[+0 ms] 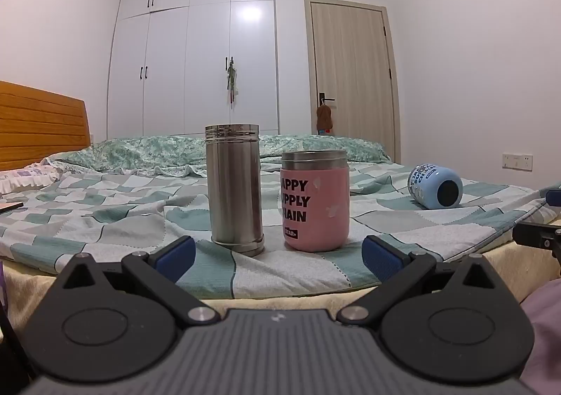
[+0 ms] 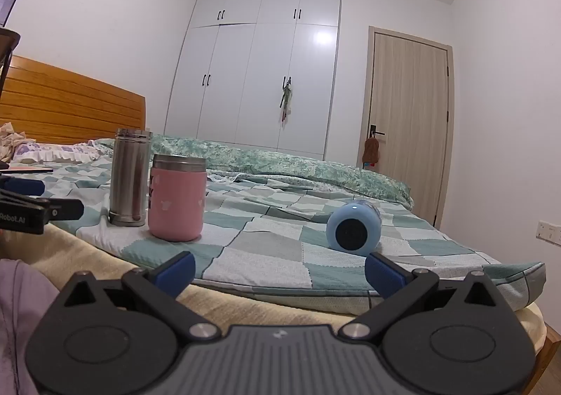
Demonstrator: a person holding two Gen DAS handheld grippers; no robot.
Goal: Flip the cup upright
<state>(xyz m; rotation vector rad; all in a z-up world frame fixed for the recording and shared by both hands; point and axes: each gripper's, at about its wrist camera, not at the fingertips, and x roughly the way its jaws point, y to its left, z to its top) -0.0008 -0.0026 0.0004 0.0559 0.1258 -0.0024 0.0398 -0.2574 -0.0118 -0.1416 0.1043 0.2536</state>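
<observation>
The blue cup (image 2: 353, 227) lies on its side on the checked blanket (image 2: 266, 254), near the bed's front edge, with its round bottom facing the right gripper (image 2: 278, 270). That claw is spread wide and aimed at it, likely to grab and stand it up. The left gripper (image 1: 277, 254) is spread wide too, holding nothing. It faces the steel flask (image 1: 234, 184) and pink cup (image 1: 315, 200), which stand up, touching.

Pink cup (image 1: 315, 205) "APPY UPPLY HAIN", "STAR+", left tool (image 2: 38, 211) "Robot.AI"
</observation>
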